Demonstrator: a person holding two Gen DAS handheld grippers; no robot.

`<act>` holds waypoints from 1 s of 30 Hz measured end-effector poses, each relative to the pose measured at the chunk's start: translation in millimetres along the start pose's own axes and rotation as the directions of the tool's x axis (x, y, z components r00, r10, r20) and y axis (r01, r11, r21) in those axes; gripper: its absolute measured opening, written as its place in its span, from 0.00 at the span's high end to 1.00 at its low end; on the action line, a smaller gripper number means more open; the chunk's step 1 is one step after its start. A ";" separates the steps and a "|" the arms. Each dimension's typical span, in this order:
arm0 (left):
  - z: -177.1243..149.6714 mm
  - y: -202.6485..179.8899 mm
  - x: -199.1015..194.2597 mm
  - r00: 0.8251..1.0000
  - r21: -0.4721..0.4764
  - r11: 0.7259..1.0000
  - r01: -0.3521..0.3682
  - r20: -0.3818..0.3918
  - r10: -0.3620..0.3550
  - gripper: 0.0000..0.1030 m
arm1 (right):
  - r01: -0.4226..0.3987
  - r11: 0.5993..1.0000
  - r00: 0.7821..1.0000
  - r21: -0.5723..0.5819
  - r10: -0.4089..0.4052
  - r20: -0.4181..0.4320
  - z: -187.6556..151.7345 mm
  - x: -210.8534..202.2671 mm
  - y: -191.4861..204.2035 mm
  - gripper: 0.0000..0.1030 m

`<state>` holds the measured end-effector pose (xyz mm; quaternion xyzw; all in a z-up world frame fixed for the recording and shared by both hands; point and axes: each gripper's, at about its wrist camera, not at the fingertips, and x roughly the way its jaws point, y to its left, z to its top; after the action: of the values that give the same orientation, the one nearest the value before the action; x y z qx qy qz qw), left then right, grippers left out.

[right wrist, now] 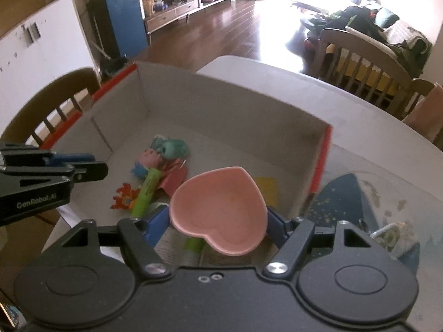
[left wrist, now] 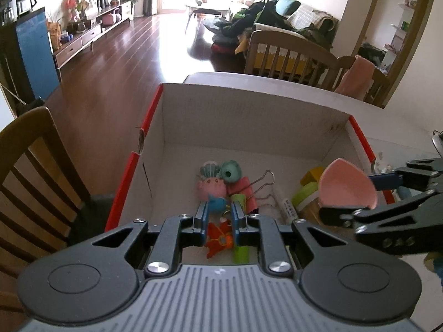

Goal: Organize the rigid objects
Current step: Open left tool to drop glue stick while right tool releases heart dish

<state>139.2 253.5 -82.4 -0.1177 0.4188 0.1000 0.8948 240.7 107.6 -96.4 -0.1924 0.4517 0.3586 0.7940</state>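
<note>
The right gripper (right wrist: 218,218) is pinching a pink heart-shaped dish (right wrist: 218,207) across its rim, over the box (right wrist: 235,102). The dish is looking stiff, smooth and breakable. The left gripper (left wrist: 218,215) is hanging pressed together, empty.

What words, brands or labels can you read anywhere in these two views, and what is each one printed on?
"GenRobot.AI": on the side of the left gripper, seen in the right wrist view.
Dark print on the white tube in the box: too small to read.
</note>
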 end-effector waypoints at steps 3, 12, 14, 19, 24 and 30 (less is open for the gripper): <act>0.4 0.4 3.1 1.000 0.010 1.000 0.003 0.000 -0.003 0.84 | -0.003 1.000 1.000 -0.021 0.003 -0.017 0.6 7.2 7.6 0.29; -2.6 0.4 7.7 1.000 0.026 1.000 0.017 -0.013 -0.017 0.84 | -0.023 1.000 0.999 -0.015 0.022 -0.042 -2.1 12.0 9.0 0.23; -3.7 0.4 7.7 1.000 0.030 0.999 0.018 -0.015 -0.017 0.84 | -0.037 0.999 0.999 -0.004 0.037 -0.030 -3.3 9.2 7.5 0.18; -6.4 -1.6 6.1 0.999 0.033 0.999 0.027 -0.025 -0.026 0.84 | -0.056 0.998 0.998 0.016 0.056 -0.007 -6.2 -5.0 3.5 0.18; -7.0 -6.9 1.5 0.999 0.041 0.999 0.036 -0.027 -0.035 0.84 | -0.092 0.994 0.995 0.055 0.090 0.032 -10.4 -26.6 -3.0 0.18; -5.9 -13.2 -10.4 0.999 0.054 0.997 0.046 -0.017 -0.045 0.84 | -0.125 0.988 0.989 0.094 0.117 0.087 -13.5 -51.2 -7.6 0.18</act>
<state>132.0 238.4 -76.4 -0.1034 0.4254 0.0672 0.8965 221.4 73.7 -59.7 -0.1101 0.4473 0.3910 0.7969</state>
